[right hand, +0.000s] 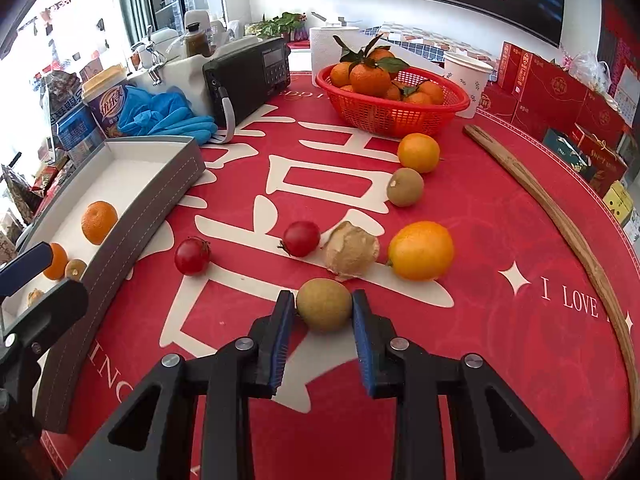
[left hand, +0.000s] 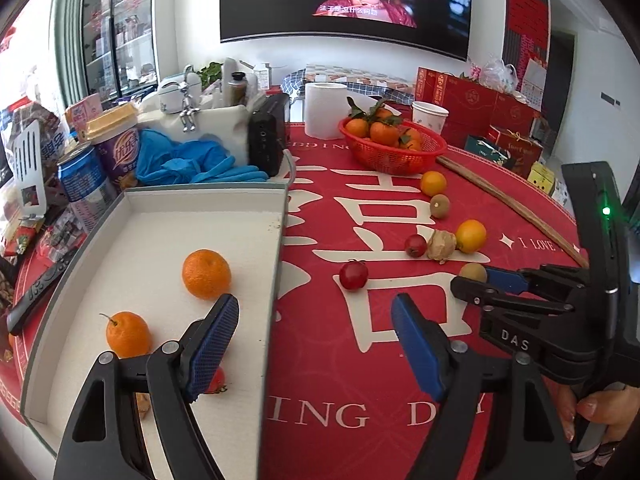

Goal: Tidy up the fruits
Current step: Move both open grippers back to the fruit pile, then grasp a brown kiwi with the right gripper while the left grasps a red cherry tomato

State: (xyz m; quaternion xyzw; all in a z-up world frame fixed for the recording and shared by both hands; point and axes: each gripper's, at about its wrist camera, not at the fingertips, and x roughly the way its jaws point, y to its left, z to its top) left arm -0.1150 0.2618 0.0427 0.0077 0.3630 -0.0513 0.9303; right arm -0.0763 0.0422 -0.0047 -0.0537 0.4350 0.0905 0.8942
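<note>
My right gripper (right hand: 324, 314) has its blue pads on both sides of a small green-brown kiwi (right hand: 324, 309) that rests on the red tablecloth. My left gripper (left hand: 316, 344) is open and empty, over the right wall of the grey tray (left hand: 276, 256). The tray holds two tangerines (left hand: 206, 273) (left hand: 128, 334), a small red fruit (left hand: 216, 380) and, in the right wrist view, a kiwi (right hand: 75, 268). Loose on the cloth lie two cherry tomatoes (right hand: 192, 256) (right hand: 301, 238), a husked fruit (right hand: 351, 250), two oranges (right hand: 420, 250) (right hand: 418, 152) and another kiwi (right hand: 405, 186).
A red basket (right hand: 396, 114) of tangerines stands at the back. A long wooden stick (right hand: 560, 224) lies at the right. A black radio (right hand: 248, 76), blue gloves (right hand: 164, 114), cups, cans and red boxes crowd the table's back and left edges.
</note>
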